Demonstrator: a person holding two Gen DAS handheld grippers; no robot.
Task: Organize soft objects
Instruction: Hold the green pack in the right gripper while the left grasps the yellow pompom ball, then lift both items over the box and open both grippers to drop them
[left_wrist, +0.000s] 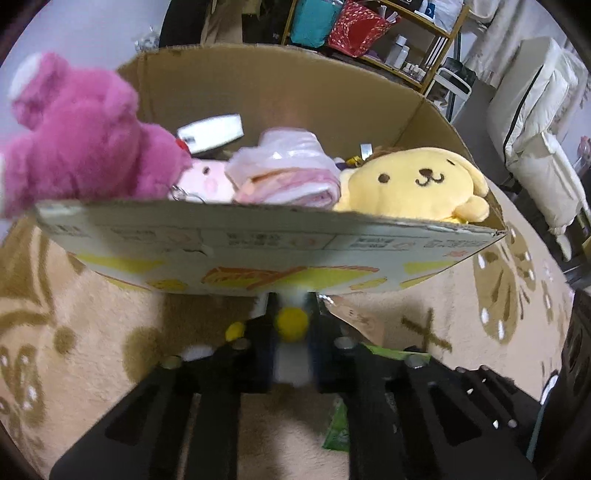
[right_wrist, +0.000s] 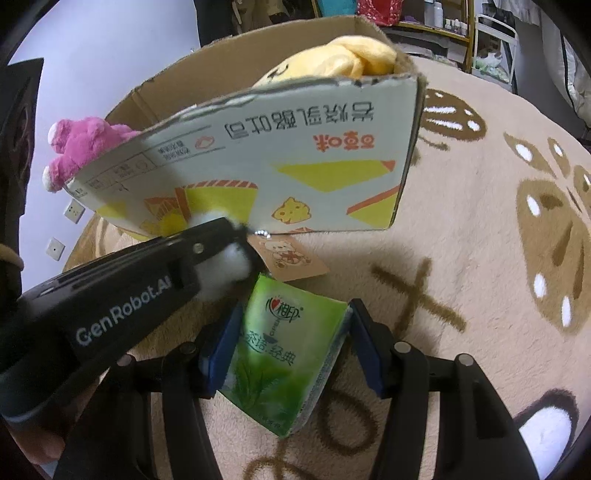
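Left gripper clamps white plush near box, ready to drop in; right gripper pinches tissue pack for next.

Everything's sitting on a fuzzy beige rug with brown flower-ish shapes and white dots on it. The cardboard box rests right on the rug, printed side facing the cameras with yellow and orange graphics. Just in front of the box a brown paper tag hangs low over the rug; can't tell if it touches.
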